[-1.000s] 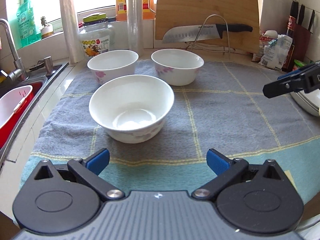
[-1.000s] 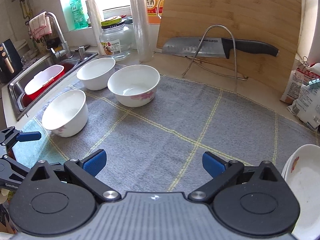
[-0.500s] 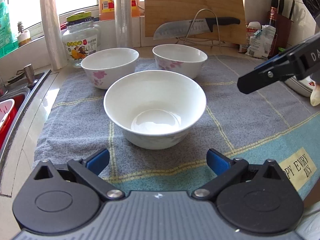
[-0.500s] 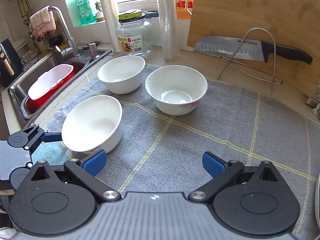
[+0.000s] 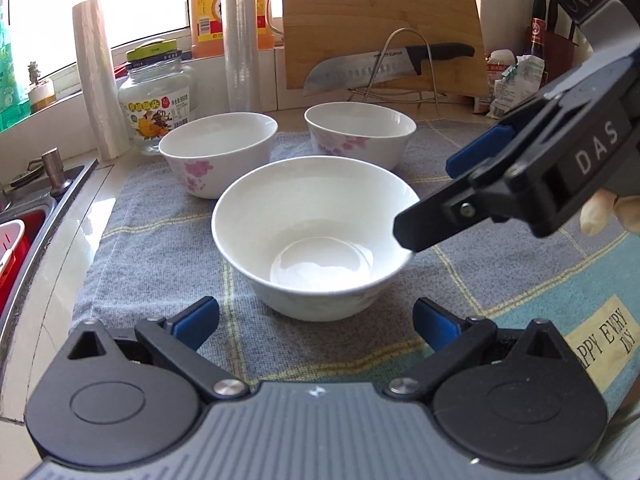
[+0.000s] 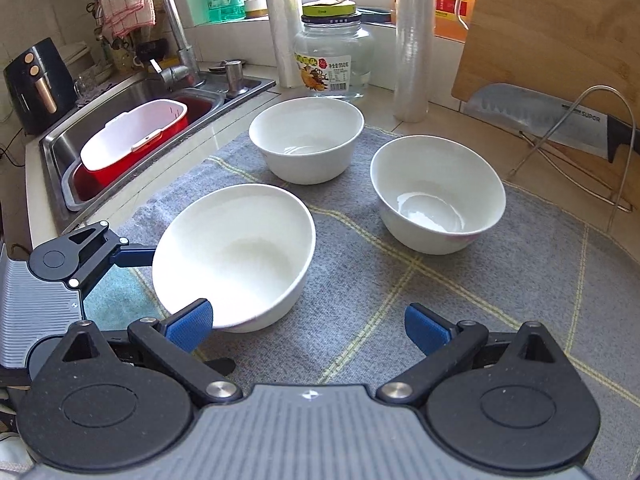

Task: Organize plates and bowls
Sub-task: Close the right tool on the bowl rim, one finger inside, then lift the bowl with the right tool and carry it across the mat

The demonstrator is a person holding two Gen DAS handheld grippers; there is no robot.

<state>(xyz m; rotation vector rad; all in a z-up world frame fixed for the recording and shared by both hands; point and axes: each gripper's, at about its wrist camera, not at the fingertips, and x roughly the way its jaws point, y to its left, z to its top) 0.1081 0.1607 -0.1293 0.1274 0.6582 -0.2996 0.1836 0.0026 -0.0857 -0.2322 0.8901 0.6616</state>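
Altogether three white ceramic bowls with pink flower prints sit on a grey checked towel (image 6: 440,300) spread over the tabletop. All three appear empty. The nearest bowl (image 5: 316,236) stands just ahead of the left tongs (image 5: 316,322), whose blue-padded fingers are spread wide, holding nothing. The right tongs (image 6: 306,326) are likewise spread apart and hold nothing, their left pad beside that bowl's rim. Behind stand the second bowl (image 5: 218,152) and third bowl (image 5: 360,132), side by side. At the left, a steel sink (image 6: 132,96) holds one red-and-white plastic tub (image 6: 136,140).
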